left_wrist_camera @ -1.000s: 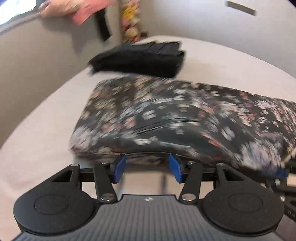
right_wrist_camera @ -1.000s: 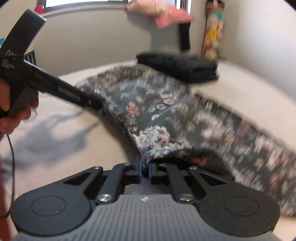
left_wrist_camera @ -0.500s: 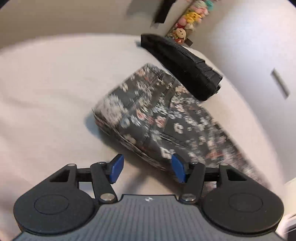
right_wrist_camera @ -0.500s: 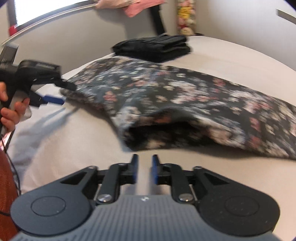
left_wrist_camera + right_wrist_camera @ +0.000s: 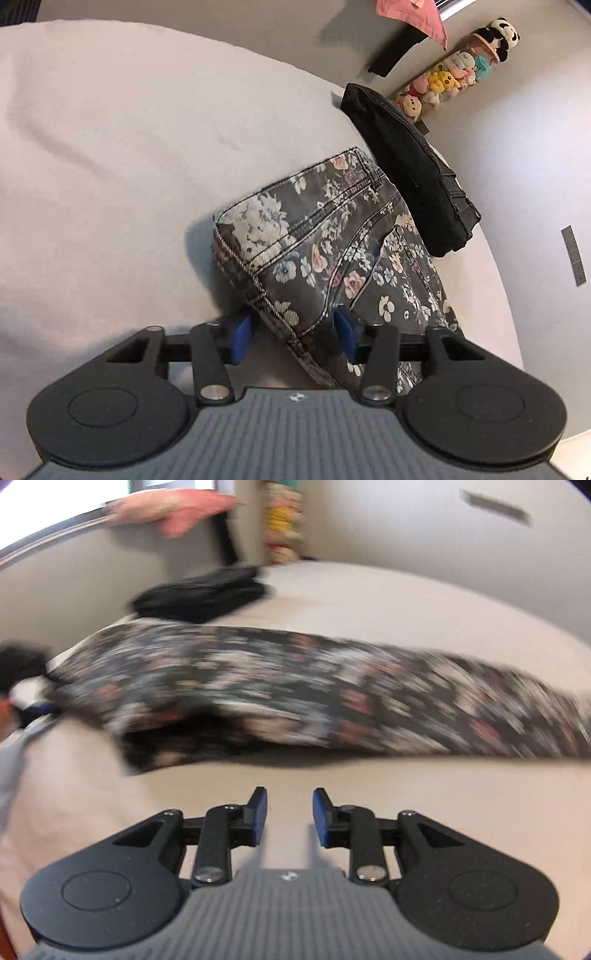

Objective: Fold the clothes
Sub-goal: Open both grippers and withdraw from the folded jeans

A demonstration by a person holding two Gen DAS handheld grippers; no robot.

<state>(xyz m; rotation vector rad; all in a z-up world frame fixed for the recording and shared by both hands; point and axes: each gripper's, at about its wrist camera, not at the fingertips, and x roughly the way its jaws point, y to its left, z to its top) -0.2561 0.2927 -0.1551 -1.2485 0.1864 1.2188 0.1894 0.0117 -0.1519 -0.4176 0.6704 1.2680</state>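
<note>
Now floral pants [image 5: 332, 254] sit between left gripper [image 5: 293, 334] fingers.

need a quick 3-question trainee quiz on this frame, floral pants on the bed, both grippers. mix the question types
1. True or false: the right gripper is shut on the floral pants.
2. Multiple choice: what lies between the open fingers of the left gripper? A) bare bed sheet B) a corner of the floral pants C) the folded black garment
3. Fill in: the folded black garment lies beside the floral pants, on the side toward the shelf of ____ toys.

Key
1. False: its fingers are open over the bed sheet, short of the pants.
2. B
3. plush
</note>
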